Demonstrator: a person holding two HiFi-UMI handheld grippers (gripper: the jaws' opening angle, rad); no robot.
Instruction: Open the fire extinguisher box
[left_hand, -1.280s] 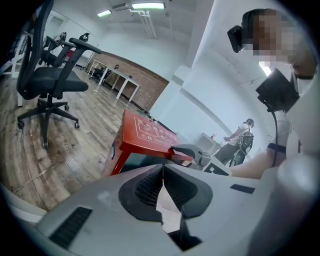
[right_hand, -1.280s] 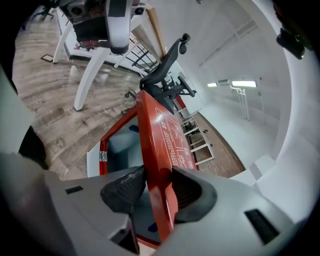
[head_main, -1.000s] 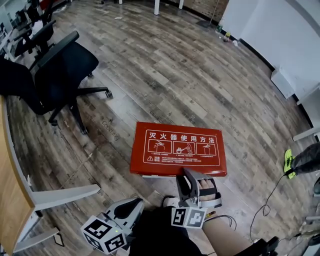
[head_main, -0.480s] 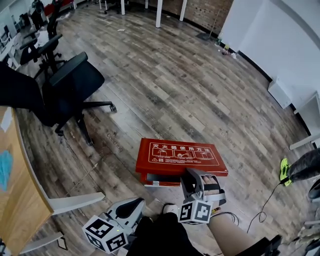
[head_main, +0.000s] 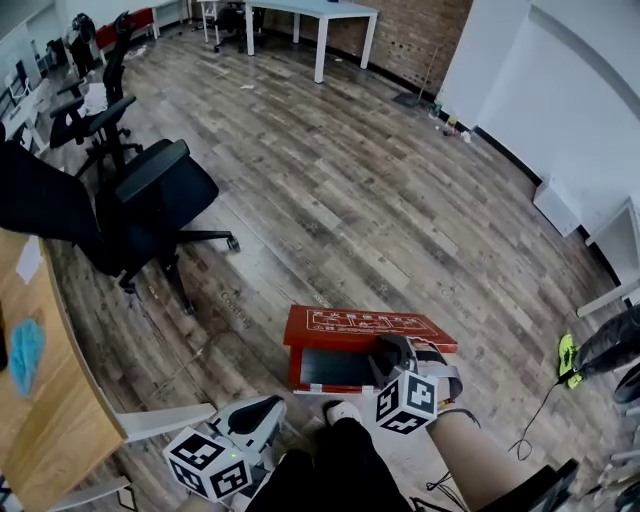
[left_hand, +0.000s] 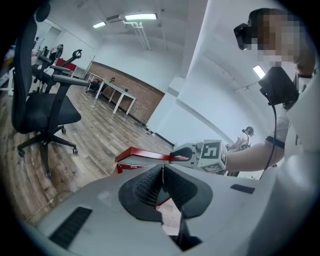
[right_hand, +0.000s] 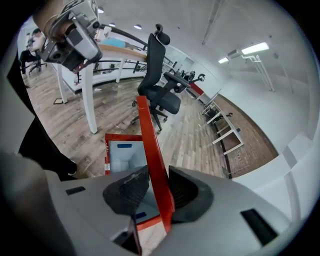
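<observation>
One hand is doing the work. The right gripper (right_hand: 157, 186) has the red lid (right_hand: 150, 145) of the fire extinguisher box (head_main: 330, 372) by its front lip. Its jaws have just been closing and now pinch the thin sheet-metal edge between the pads. The lid is partway up, and the box's pale inside shows beneath it. It looks hinged along the box's far side. The box sits flat on the wood floor (head_main: 330, 180), with the person's shoe (head_main: 343, 410) just beside its near side. The left gripper (left_hand: 162, 172) hangs off the box's near-left corner, clear of it, pads pressed together on nothing. To do this well, swing the wrist on an arc about the far hinge line. A straight pull up would likely twist the lip out of the pads or drag the box's near side off the floor. The grip sits right of centre on the lip, so I'd expect the lid to rack; go slow. If the box starts to lift or slide, bring the left gripper onto its near-left wall to pin it. Carry the lid past upright before letting go, or it will probably drop shut. I can't tell whether there's a stay.
</observation>
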